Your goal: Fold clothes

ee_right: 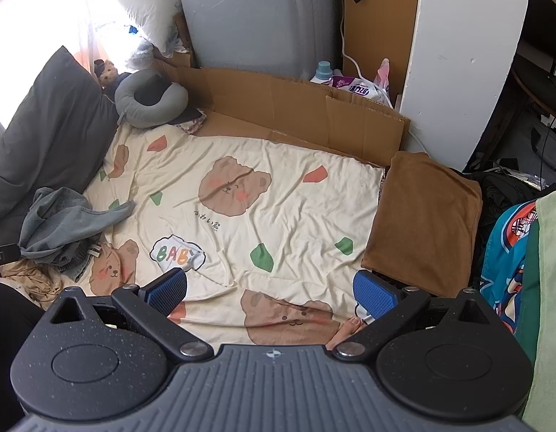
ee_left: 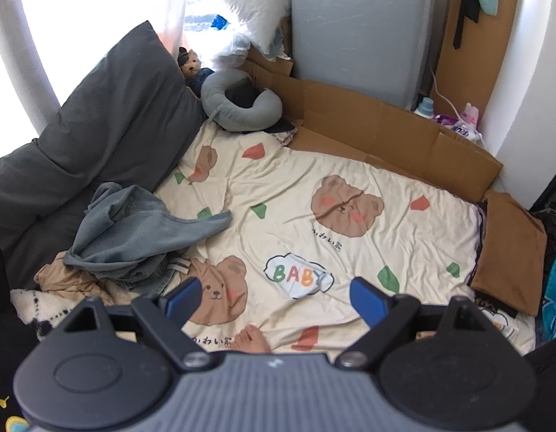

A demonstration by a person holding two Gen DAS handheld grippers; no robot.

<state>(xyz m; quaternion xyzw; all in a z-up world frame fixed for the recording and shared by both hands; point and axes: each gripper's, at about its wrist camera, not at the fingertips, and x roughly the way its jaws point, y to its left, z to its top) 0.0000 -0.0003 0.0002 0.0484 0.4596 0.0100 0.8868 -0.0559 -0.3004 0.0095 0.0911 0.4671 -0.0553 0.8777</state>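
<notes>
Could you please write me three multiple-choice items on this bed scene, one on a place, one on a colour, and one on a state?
1. Where does the pile of unfolded clothes lie on the bear-print sheet?
A. At its left edge, by the dark grey pillow
B. In its middle
C. On the cardboard

2. What colour is the folded garment at the sheet's right edge?
A. Blue
B. Brown
C. White

3. How do the right gripper's fingers stand?
A. Shut on a shirt
B. Shut, holding nothing
C. Open, holding nothing

Answers: 1 A, the heap sits beside the pillow; 2 B, it is brown; 3 C, only bare sheet shows between the blue pads.
</notes>
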